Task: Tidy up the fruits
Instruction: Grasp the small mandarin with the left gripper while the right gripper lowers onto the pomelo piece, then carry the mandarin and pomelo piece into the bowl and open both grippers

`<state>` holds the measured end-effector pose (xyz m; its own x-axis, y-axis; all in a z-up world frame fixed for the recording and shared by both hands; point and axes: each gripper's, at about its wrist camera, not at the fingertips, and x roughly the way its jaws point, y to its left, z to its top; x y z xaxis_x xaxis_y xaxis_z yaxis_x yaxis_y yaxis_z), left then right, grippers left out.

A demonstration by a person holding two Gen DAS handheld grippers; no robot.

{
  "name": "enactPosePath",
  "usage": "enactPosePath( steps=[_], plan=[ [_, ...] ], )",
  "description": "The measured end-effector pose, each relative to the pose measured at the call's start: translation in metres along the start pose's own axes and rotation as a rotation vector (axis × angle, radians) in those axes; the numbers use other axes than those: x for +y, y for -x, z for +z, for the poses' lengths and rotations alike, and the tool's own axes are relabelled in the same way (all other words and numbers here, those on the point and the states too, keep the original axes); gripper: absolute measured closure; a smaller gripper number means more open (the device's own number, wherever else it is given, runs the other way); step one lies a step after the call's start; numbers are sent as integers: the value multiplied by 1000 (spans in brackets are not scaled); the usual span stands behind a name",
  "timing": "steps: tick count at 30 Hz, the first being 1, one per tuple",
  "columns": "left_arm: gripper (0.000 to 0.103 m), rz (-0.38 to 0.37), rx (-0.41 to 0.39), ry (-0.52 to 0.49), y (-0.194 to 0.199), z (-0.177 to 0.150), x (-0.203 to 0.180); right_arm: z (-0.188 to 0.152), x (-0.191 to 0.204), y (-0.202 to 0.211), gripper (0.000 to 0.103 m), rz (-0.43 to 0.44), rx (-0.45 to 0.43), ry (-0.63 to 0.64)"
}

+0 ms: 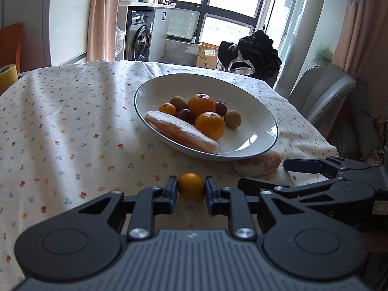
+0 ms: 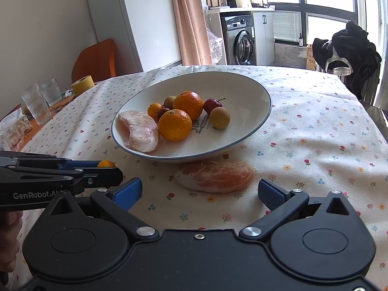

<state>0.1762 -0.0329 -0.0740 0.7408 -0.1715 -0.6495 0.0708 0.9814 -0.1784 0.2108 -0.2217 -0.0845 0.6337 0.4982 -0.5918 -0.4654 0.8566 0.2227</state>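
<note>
The left gripper (image 1: 191, 189) pinches one small orange fruit (image 1: 191, 186) between its blue fingers (image 1: 171, 194) just above the bench (image 1: 60, 126), at 6 o'clock from the white bowl (image 1: 254, 111), while the right gripper (image 2: 198, 191) has its fingers spread wide before one peeled pomelo segment (image 2: 215, 175) lying on the cloth beside the bowl's near rim. The bowl holds two large oranges, one small orange, two dark red fruits, two tan round fruits and one more pomelo segment (image 2: 138, 131). The floral tablecloth covers the bench; two glasses (image 2: 40, 101) stand at 9 o'clock, a washing machine (image 2: 242, 41) at 12.
</note>
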Motion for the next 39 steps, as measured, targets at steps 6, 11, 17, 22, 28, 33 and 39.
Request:
enactPosePath(
  steps=[6, 11, 17, 22, 28, 33, 39],
  plan=[
    [81, -3, -6, 15, 7, -2, 8, 2, 7, -12, 0, -73, -8, 35],
    [81, -4, -8, 25, 12, -7, 11, 3, 11, -15, 13, -109, -8, 68],
    [81, -4, -15, 27, 16, -8, 11, 5, 10, -13, 32, -125, -20, 84],
    [81, -3, -28, 24, 21, -6, 10, 4, 9, -6, 34, -97, -14, 77],
    [81, -5, -40, 20, 25, -4, 7, 0, 7, 7, 35, -80, -18, 69],
    [81, -7, -50, 12, 27, 0, 3, 2, 7, 21, 35, -76, -40, 70],
    [81, -8, -63, -1, 28, 8, -1, 5, 2, 35, 35, -78, -67, 64]
  ],
)
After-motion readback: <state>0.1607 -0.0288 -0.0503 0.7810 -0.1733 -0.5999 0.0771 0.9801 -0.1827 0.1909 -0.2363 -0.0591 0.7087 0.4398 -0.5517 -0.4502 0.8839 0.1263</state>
